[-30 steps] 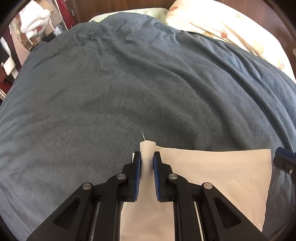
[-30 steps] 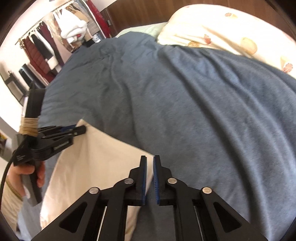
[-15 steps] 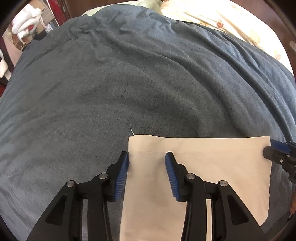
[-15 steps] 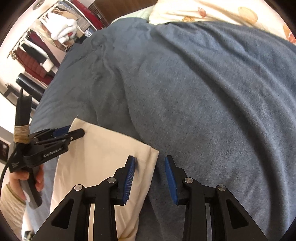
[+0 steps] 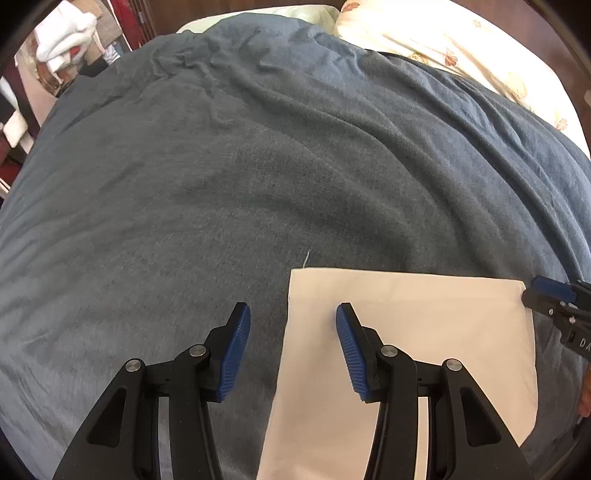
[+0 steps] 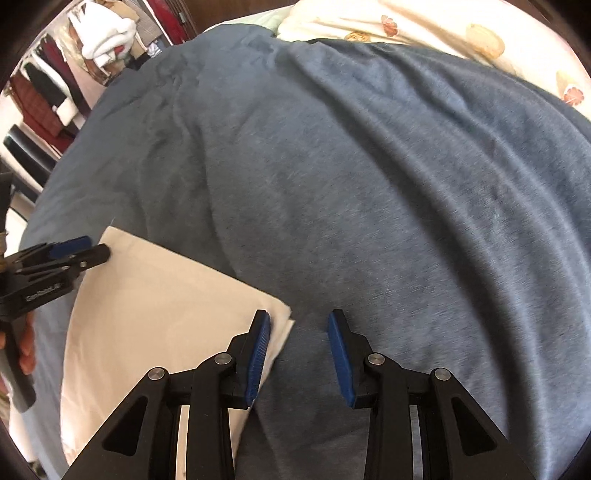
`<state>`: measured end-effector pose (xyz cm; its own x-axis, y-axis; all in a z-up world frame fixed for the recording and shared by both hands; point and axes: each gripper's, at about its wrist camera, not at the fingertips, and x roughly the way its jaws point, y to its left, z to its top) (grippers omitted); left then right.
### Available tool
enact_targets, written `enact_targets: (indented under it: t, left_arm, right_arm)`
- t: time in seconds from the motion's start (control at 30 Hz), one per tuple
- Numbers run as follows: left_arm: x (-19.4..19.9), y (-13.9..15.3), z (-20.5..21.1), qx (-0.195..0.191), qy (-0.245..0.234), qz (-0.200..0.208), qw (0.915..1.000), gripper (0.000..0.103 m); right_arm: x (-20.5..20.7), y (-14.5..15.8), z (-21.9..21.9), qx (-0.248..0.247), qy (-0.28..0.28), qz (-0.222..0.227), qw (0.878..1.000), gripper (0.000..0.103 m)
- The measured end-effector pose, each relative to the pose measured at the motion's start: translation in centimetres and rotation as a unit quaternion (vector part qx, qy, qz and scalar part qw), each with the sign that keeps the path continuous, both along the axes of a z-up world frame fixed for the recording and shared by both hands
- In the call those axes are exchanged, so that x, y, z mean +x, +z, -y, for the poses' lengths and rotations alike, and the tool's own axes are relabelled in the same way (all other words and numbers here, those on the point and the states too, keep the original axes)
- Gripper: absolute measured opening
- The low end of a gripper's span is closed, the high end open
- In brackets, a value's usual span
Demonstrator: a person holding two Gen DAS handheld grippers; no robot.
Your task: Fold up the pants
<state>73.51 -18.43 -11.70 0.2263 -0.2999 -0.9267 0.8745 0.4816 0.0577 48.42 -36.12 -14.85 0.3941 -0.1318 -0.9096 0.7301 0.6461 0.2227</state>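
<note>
We see cream pants (image 5: 406, 350) flat on a blue-grey blanket (image 5: 258, 166) over the bed; left gripper (image 5: 291, 350) and right gripper (image 6: 299, 354) have just been opening, both spread, pinching nothing; clothes (image 6: 103, 33) hang beyond.

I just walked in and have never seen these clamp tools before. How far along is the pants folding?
Done, it seems: the cream pants lie as a flat rectangle with straight edges on the blue blanket. In hand: nothing. The left gripper and right gripper have just opened their jaws, each straddling a far corner without pinching it. Left: perhaps another fold, if a smaller bundle is wanted; the near part is out of view.
</note>
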Motion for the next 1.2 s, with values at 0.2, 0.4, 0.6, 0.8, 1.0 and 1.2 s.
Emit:
enact_targets:
  t: [0.2, 0.4, 0.6, 0.8, 1.0, 1.2]
  left_arm:
    - [-1.0, 2.2, -1.4, -0.011, 0.011, 0.006, 0.9999, 0.047]
    - [-3.0, 5.9, -5.2, -0.032, 0.038, 0.023, 0.9985, 0.051]
    - [-6.3, 8.2, -10.4, -0.032, 0.077, 0.03, 0.9961, 0.052]
    - [-12.2, 9.4, -14.7, -0.045, 0.127, 0.028, 0.9904, 0.052]
    - [-18.2, 8.4, -16.1, -0.048, 0.178, 0.003, 0.9828, 0.053]
    - [-23.2, 7.0, -15.2, -0.039, 0.218, 0.003, 0.9751, 0.053]
  right_arm:
    - [-1.3, 2.4, 0.7, -0.038, -0.02, 0.003, 0.999, 0.034]
    - [-2.1, 5.3, 0.1, -0.056, -0.011, 0.018, 0.998, 0.035]
    - [-3.2, 6.9, -2.3, -0.046, 0.023, 0.037, 0.998, 0.035]
    - [-4.8, 7.6, -5.1, -0.012, 0.105, 0.081, 0.991, 0.035]
    - [-5.7, 7.3, -6.8, 0.015, 0.252, 0.106, 0.962, 0.034]
    - [-6.2, 5.9, -7.0, 0.003, 0.4, 0.074, 0.914, 0.027]
